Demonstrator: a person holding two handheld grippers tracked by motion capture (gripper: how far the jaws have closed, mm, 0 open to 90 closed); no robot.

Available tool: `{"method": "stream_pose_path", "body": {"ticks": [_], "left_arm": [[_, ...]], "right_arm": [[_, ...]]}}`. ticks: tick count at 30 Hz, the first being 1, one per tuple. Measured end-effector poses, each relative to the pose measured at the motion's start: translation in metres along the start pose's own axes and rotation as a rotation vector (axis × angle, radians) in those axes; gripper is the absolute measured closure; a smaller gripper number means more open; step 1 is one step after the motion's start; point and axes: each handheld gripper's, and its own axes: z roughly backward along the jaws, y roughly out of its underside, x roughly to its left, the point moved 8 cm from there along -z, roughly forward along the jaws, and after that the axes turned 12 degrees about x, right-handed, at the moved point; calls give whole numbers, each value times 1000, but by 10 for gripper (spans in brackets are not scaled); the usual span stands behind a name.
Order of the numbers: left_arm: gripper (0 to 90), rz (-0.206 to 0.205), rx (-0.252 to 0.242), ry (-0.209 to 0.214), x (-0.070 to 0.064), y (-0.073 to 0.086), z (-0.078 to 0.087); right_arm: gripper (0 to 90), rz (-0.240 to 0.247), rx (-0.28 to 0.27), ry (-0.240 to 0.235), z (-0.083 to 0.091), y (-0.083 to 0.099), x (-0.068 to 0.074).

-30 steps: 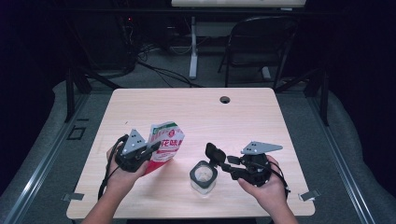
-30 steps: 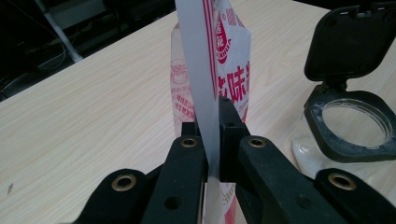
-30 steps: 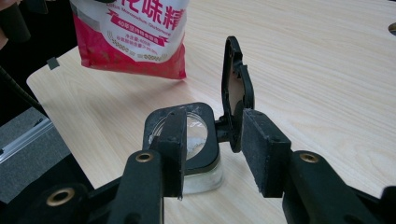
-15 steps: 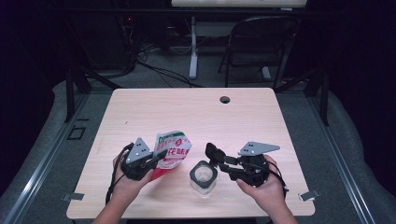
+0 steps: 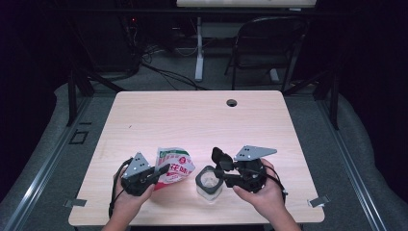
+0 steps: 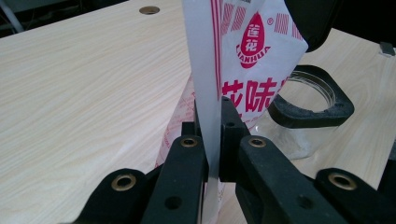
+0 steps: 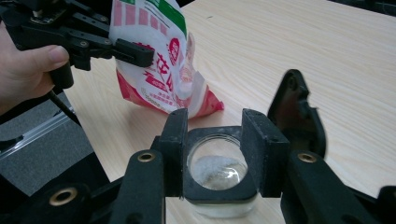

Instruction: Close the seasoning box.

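Glossy plastic pouch pinched by left gripper; right gripper clamps round glass jar.

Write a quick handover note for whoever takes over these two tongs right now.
Left tongs: shut on the seasoning bag, pinching its flat edge, bag low over the table beside the jar.
Right tongs: shut on the glass jar, clamping its black-rimmed mouth; jar stands upright near the front edge.
Done: some white powder lies in the jar's bottom.
Left: probably more pouring, if wanted; then set both down.
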Motion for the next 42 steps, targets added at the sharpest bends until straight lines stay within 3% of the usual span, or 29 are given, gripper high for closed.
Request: {"method": "stream_pose_path", "body": {"ticks": [13,20,30,33,42], "left_arm": [[900,34,7,50,-3,13,-9],[900,80,-4,78,-1,20,-10],[900,88,-11,79,-3,21,-10],[900,92,-12,86,-4,22,-10],[900,87,-4,89,-5,23,-10]], "right_arm": [[608,45,64,-48,-36,-9,16],[613,70,101,-69,-62,-9,26],[615,89,127,-97,-82,-9,36],[682,113,138,-94,-86,-9,40],[699,119,169,-88,-97,-10,43]]}}
